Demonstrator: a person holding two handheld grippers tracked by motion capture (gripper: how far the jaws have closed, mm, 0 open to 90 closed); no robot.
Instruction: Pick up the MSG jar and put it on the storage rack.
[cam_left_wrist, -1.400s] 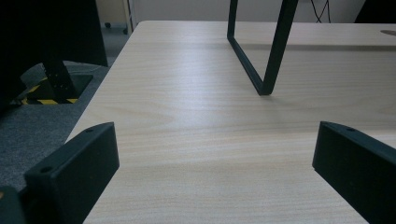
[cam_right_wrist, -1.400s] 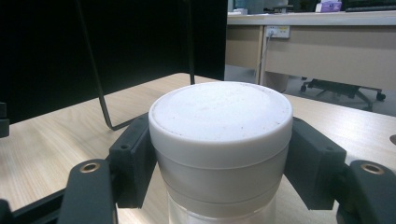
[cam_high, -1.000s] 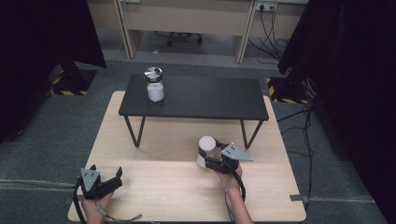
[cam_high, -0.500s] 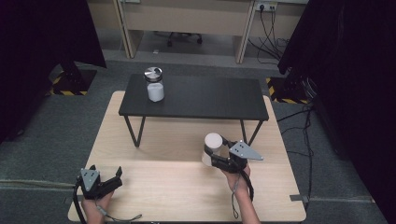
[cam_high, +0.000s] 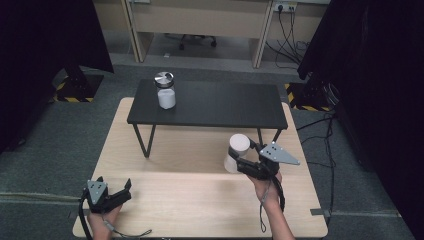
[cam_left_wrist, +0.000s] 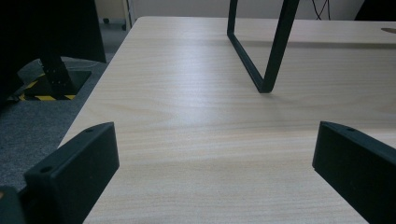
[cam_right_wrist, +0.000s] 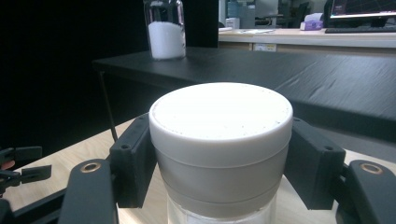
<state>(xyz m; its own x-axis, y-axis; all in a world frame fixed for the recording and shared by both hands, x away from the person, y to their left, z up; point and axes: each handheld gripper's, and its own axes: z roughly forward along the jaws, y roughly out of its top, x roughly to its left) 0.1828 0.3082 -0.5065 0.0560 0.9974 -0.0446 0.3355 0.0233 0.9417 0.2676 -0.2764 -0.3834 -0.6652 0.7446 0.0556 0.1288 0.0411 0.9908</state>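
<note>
The right gripper (cam_high: 243, 161), jaws clamped on the white-lidded clear plastic jar (cam_high: 237, 152), has lifted it toward twelve o'clock since a second ago, likely shelf-bound, while the left gripper (cam_high: 120, 191) rests wide open, empty.

black shelf (cam_high: 215, 106) ahead, open tabletop (cam_high: 195, 200) before it

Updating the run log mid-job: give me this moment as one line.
right claw: shut on white-lidded jar, above wooden table | left claw: open, empty, near corner | second jar: on black shelf
</note>
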